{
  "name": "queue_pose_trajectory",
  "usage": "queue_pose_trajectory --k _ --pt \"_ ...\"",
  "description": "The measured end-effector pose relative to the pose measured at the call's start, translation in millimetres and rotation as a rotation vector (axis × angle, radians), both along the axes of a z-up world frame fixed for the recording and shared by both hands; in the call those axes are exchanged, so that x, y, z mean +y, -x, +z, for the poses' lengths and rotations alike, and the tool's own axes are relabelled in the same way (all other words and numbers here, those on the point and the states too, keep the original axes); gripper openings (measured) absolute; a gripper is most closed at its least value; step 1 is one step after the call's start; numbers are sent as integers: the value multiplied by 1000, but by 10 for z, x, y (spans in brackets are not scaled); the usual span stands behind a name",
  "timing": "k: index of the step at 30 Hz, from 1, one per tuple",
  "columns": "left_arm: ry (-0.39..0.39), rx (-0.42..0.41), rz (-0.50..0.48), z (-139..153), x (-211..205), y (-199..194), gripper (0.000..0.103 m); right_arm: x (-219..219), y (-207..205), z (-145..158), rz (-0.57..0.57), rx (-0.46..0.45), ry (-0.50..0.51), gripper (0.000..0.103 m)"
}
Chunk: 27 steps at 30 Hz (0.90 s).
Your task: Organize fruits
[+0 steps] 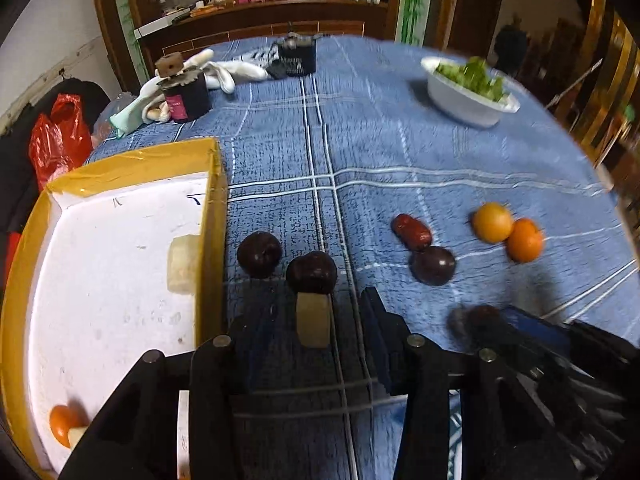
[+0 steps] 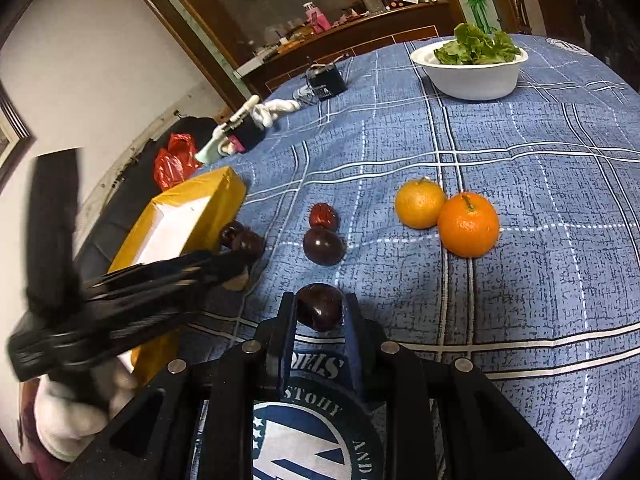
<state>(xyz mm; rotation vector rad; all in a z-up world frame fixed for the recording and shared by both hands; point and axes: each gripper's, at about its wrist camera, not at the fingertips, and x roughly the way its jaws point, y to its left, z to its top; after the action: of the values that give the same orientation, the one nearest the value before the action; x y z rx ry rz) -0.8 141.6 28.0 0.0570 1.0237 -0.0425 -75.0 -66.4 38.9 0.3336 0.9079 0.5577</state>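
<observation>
My right gripper [image 2: 319, 307] is shut on a dark plum [image 2: 320, 306] just above the blue cloth. My left gripper [image 1: 334, 306] is open; a dark plum [image 1: 311, 272] lies at its left fingertip, and another plum [image 1: 259, 254] lies beside the yellow box [image 1: 212, 216]. The box holds an orange [image 1: 60, 424] in its near corner. On the cloth lie a red date [image 2: 322, 215], a plum [image 2: 323, 246] touching it, and two oranges [image 2: 420, 203] [image 2: 469, 225] touching each other. The left gripper shows blurred in the right wrist view [image 2: 236, 276].
A white bowl of lettuce [image 2: 472, 68] stands at the far right of the table. A dark jar [image 1: 188, 94], white gloves [image 1: 224, 70] and a dark box [image 1: 297, 56] are at the far edge. A red bag [image 1: 56, 140] hangs off the table's left.
</observation>
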Motion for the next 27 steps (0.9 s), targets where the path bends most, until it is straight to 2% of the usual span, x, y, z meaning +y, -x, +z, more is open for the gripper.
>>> queue_pose_trajectory --k 1,2,3,6,12,16,19,21,23,27 --pt "-17 13 4 -36 -21 -31 38 0 1 -1 4 2 -6 26" --pt "-23 22 8 -53 -17 -38 18 1 8 -1 8 4 -10 26" --pt "-31 30 14 -70 -12 -43 16 4 11 -2 12 4 -11 26" --pt "-12 6 26 -12 31 1 16 11 24 0 14 2 -13 26" --pt "110 -84 56 307 261 264 16 -27 36 -11 1 -4 -19 26" --pt "239 -133 126 511 750 523 16 -16 79 31 16 -5 -51 26" --pt "321 -150 197 559 1164 678 16 33 121 102 72 41 -169 26" --pt "348 -166 259 559 1467 775 16 139 138 172 116 70 -237 26" --pt "364 -169 306 528 1697 813 16 289 149 248 153 81 -258 26" --pt "390 -157 362 424 2046 832 16 698 126 359 213 97 -232 26"
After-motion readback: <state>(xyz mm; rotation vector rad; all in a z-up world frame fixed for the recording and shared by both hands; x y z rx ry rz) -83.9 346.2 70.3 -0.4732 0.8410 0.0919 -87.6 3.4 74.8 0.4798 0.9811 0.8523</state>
